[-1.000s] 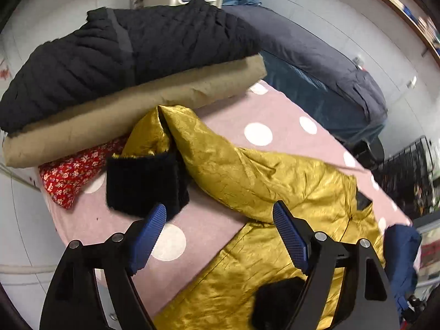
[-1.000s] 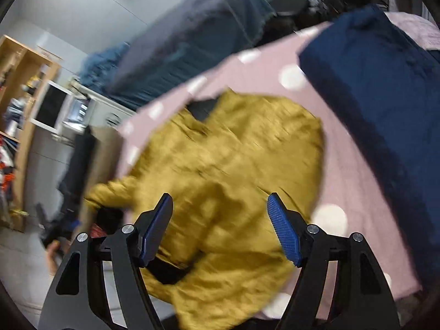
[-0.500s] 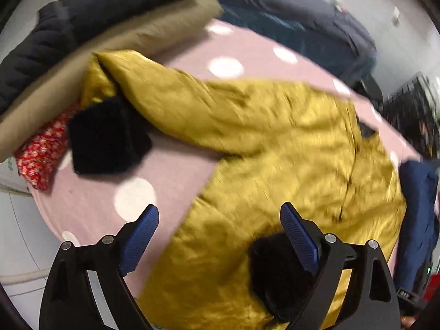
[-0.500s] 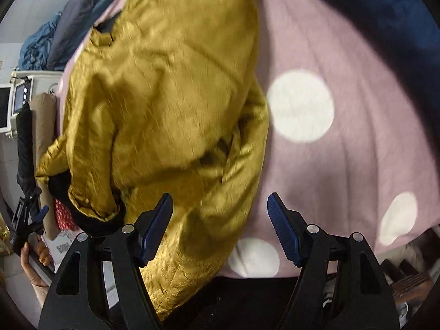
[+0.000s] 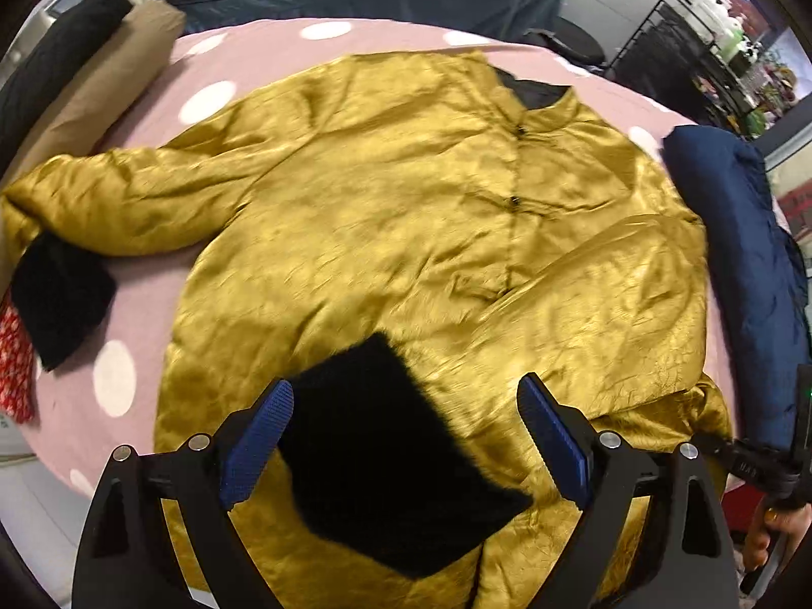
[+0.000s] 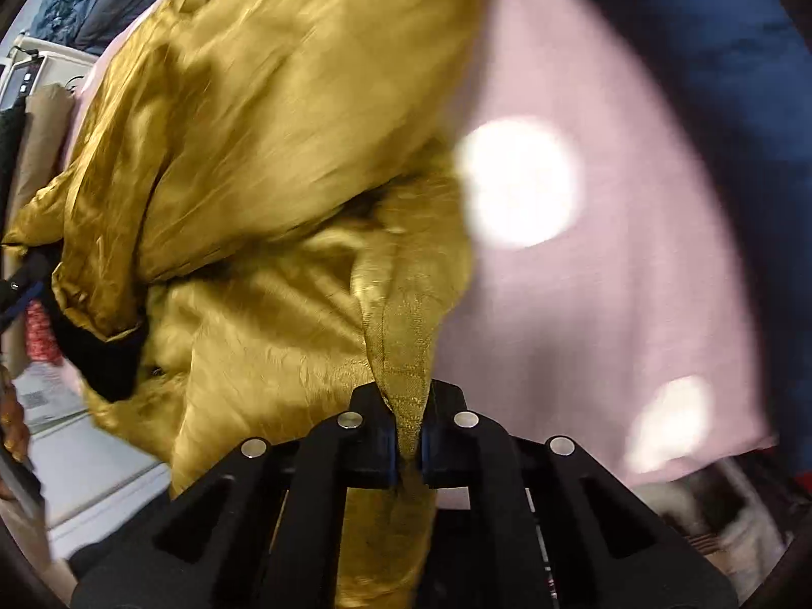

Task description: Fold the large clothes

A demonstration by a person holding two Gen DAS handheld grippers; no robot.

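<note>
In the left wrist view, the gold jacket (image 5: 406,193) lay spread with its front up over the pink dotted cover (image 5: 213,56), and it filled the middle of the frame; its collar pointed to the upper right and one sleeve stretched to the left edge, ending in a black furry cuff (image 5: 56,294). It was probably laid flat like this so that the sleeves and sides could be folded inward. The other sleeve was already lying across the body, and its black cuff (image 5: 396,451) sat at the bottom centre. The left gripper (image 5: 403,444) hung above this cuff with its jaws wide and nothing pressed between the blue pads (image 5: 261,436), so the cuff was seen between the jaws but was not gripped; whether the pads touched the fur, I could not tell. A folded navy garment (image 5: 736,279) lay just beside the jacket at the right edge, and a tan folded cloth (image 5: 101,81) was at the upper left. In the right wrist view, the right gripper (image 6: 408,449) at the bottom centre had its jaws closed tightly on a thin fold of the gold fabric, which rose from the pads toward the bulk of the jacket in the upper left. I judge this pinch at the hem edge was made to lift that side for the next fold. The pink cover filled the right half of this frame.
</note>
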